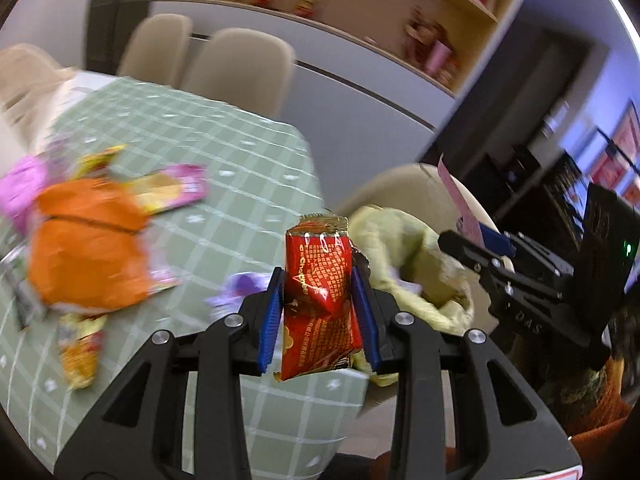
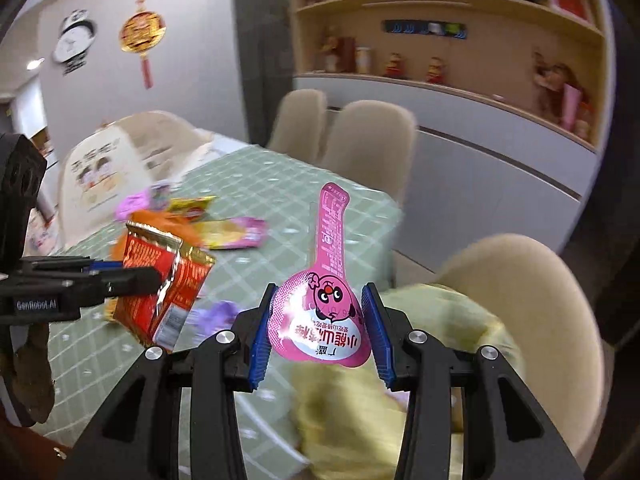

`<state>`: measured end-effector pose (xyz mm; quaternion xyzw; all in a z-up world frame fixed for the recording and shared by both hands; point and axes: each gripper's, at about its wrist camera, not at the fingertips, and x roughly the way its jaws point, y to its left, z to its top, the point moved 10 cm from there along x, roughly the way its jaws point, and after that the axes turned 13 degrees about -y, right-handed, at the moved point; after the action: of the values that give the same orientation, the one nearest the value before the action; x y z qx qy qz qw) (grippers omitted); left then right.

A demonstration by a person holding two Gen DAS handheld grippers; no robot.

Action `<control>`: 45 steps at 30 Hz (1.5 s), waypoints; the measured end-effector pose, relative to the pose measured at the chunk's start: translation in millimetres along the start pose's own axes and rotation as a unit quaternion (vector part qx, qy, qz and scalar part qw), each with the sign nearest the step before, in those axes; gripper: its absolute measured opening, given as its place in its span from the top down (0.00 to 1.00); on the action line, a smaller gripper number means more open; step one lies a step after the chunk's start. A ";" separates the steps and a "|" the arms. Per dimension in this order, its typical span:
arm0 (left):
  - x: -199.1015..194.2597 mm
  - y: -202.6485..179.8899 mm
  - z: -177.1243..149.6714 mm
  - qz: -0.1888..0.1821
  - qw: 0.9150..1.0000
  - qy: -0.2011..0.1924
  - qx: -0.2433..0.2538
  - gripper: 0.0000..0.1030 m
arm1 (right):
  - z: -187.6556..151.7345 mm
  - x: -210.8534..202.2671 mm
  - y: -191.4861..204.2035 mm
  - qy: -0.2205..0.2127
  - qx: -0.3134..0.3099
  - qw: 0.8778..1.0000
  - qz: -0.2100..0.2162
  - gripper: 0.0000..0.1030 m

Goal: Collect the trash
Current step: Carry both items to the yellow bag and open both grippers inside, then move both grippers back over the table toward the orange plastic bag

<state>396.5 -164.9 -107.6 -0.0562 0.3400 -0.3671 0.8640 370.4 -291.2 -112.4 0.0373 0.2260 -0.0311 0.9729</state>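
The left gripper (image 1: 320, 308) pinches a red wrapper (image 1: 320, 304); the right gripper (image 2: 320, 332) squeezes a pink lid (image 2: 320, 320). Both hang above the yellow bag (image 2: 348, 424). About 6 wrappers (image 1: 84, 248) wait on the surface (image 1: 240, 152).

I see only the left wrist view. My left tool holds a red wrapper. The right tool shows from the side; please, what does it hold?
Observer: The right tool grips a pink spoon-shaped wrapper with a cartoon face.
Operator: Is anything hanging on the wall?
Observer: Yes, a clock, left of the shelves.
Operator: Anything beside it?
Observer: A red and gold ornament with a tassel.
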 end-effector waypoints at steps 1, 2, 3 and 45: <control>14.2 -17.2 -0.7 -0.014 1.000 0.008 0.010 0.70 | -2.7 -2.8 -14.6 0.001 0.005 1.000 -0.012 0.61; 22.4 -28.1 -0.9 -0.022 1.000 0.012 0.014 0.70 | -6.8 -6.1 -33.4 0.003 0.011 1.000 -0.026 0.61; 34.0 -42.5 -0.7 -0.035 0.999 0.016 0.020 0.70 | -10.0 -9.2 -48.1 0.005 0.015 0.999 -0.038 0.61; 33.8 38.4 -8.8 0.097 0.993 -0.009 -0.065 0.10 | -111.7 58.8 -104.7 0.121 0.100 0.987 -0.017 0.48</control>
<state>430.7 -158.5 -146.1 -0.0824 0.3589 -0.2579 0.8932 366.2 -388.2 -244.5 0.1341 0.3381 -0.0653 0.9292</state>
